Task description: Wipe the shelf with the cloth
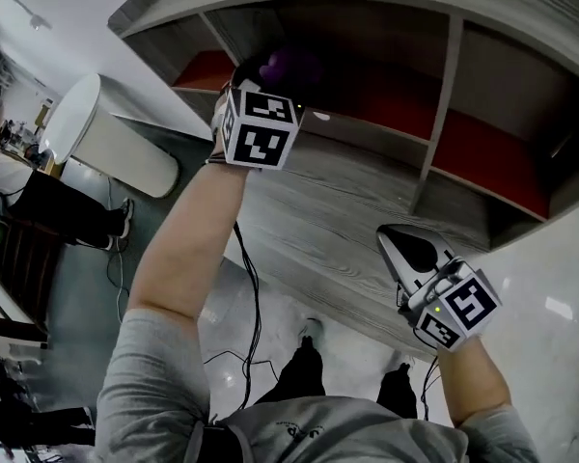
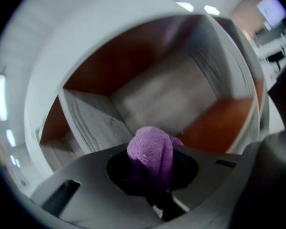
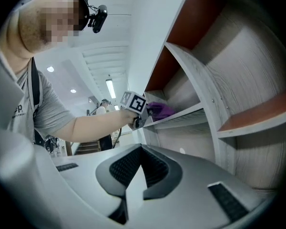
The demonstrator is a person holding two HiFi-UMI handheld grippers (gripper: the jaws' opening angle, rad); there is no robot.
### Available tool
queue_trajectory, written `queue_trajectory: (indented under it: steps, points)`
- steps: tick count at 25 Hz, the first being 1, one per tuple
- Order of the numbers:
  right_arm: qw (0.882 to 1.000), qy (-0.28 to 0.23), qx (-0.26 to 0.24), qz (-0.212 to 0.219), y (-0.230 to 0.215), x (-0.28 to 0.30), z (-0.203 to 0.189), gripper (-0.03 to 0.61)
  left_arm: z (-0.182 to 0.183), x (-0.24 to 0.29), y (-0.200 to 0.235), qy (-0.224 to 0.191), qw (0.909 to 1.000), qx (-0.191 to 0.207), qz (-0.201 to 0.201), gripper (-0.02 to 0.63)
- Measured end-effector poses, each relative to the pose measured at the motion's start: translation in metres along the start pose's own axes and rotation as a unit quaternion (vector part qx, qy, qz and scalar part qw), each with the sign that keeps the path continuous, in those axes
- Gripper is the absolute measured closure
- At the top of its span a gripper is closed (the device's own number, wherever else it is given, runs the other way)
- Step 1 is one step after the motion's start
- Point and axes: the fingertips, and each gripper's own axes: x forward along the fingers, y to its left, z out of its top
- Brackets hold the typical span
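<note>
The left gripper is clenched on a purple cloth. In the left gripper view the two jaws pinch the cloth in the middle. A soft lump of it pokes out past the tips of the left gripper. Right in front of that gripper is an open box of the grey wooden shelf. The box has a grey back and orange-red parts on both sides (this view is blurry, so small things are hard to see).

In the right gripper view, the left gripper is far ahead and higher up. The cloth lies on the edge of a shelf board, just past the jaws that hold it. The person's bare arm reaches to that gripper from the left.

The right gripper holds nothing. In its own view the right gripper has its jaws pressed together, tip to tip, with nothing between them. It is lower than the left gripper and well apart from it. It points up at the grey front of the shelf. An upright grey divider stands ahead of it, a bit to the right. Past that there is a red-brown board.

In the head view, a black cable hangs down under the arm that holds the left gripper. Below it is a shiny pale floor.
</note>
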Motion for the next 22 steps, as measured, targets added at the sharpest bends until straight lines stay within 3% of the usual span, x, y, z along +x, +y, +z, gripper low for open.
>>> queue_trajectory:
  steps: [2,5,8,11,14,19,22]
  points:
    - [1.0,0.015,-0.008,-0.006,0.007,0.0,0.01,0.557,0.026,-0.002,0.004,-0.072,0.9872,-0.142,0.007,0.537]
    - [0.999,0.037,-0.018,-0.019,0.019,0.003,0.024,0.557,0.05,-0.004,0.03,-0.146,0.9498,-0.275,0.028,0.535]
    - [0.997,0.063,-0.03,-0.037,0.028,0.004,0.039,0.557,0.058,0.001,0.067,-0.187,0.913,-0.358,0.058,0.535]
    - [0.993,0.093,-0.048,-0.061,0.036,0.0,0.055,0.557,0.065,0.009,0.082,-0.213,0.8936,-0.388,0.072,0.534]
    - [0.99,0.106,-0.053,-0.081,0.04,0.0,0.071,0.557,0.079,0.019,0.088,-0.232,0.891,-0.384,0.071,0.532]
    - [0.988,0.109,-0.054,-0.099,0.038,-0.001,0.083,0.557,0.099,0.04,0.091,-0.237,0.9124,-0.326,0.072,0.532]
    - [0.988,0.105,-0.054,-0.103,0.03,-0.006,0.084,0.557,0.107,0.045,0.088,-0.242,0.9166,-0.309,0.077,0.531]
